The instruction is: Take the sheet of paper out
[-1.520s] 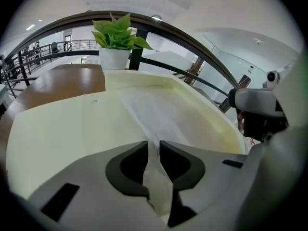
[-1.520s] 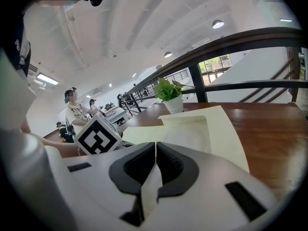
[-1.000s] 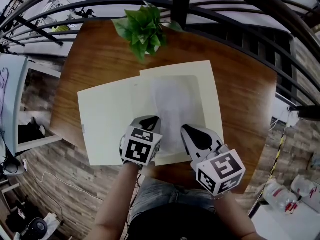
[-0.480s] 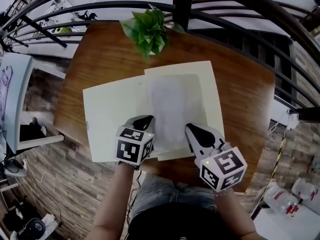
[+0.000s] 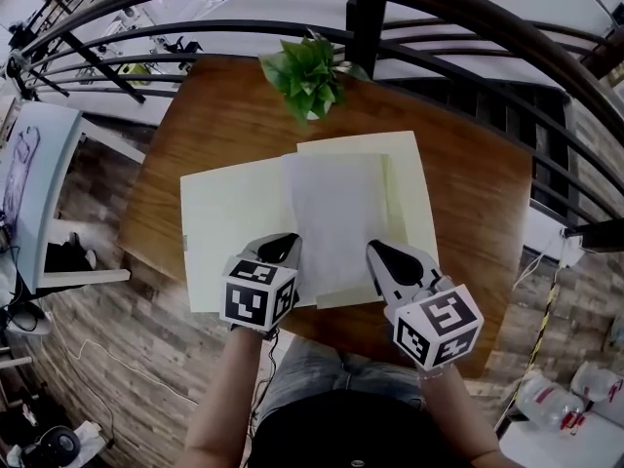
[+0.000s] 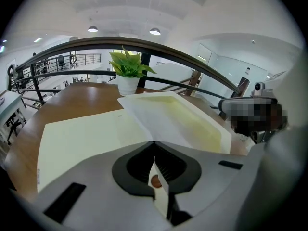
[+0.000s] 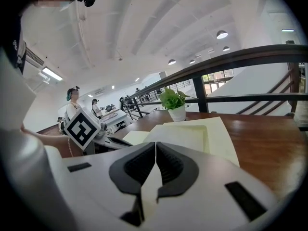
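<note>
— White sheet of paper (image 5: pixel 336 222): where?
— Over the right half of the open cream folder (image 5: pixel 229 232) on the wooden table (image 5: pixel 468 193). The left gripper (image 5: pixel 283 252) and right gripper (image 5: pixel 385 256) each pinch its near edge.
— Can you see that edge?
— From the head view, no; the grippers cover it.

grey left gripper (image 5: pixel 285 249), grey right gripper (image 5: pixel 376 253), black-lined fingers (image 6: pixel 136 166), black-and-white marker cubes (image 5: pixel 257 300)

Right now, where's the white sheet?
Head view, centre: the white sheet sits over the right half of the open folder, near edge pinched by left gripper and right gripper, potted plant beyond.
</note>
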Available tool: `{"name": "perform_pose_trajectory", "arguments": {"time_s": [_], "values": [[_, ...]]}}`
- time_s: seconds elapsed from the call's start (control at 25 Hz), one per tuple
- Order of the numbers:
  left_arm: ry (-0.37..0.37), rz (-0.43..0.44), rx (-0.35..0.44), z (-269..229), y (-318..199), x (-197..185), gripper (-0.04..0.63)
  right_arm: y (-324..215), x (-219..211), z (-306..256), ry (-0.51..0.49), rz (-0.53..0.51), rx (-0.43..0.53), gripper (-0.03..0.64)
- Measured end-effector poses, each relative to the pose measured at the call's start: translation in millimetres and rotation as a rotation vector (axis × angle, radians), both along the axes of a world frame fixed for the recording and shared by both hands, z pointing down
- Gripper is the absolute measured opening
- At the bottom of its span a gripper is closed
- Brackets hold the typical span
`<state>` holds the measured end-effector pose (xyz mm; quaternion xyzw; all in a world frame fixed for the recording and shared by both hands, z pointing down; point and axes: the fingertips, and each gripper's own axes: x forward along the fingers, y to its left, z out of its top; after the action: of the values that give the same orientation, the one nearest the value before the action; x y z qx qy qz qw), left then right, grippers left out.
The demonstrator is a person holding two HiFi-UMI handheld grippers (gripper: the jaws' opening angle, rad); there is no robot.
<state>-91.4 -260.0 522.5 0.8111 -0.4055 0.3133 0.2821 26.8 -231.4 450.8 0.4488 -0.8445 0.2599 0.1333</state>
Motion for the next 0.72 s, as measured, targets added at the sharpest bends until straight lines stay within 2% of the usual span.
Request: {"name": "perform_pose_trajectory", "arguments": {"time_s": [0.72], "values": [[0.009,-0.108,0.134,-54,29,-52,0.02,15,-24,-44,0.012,-0.039,0.125,0.028]]}}
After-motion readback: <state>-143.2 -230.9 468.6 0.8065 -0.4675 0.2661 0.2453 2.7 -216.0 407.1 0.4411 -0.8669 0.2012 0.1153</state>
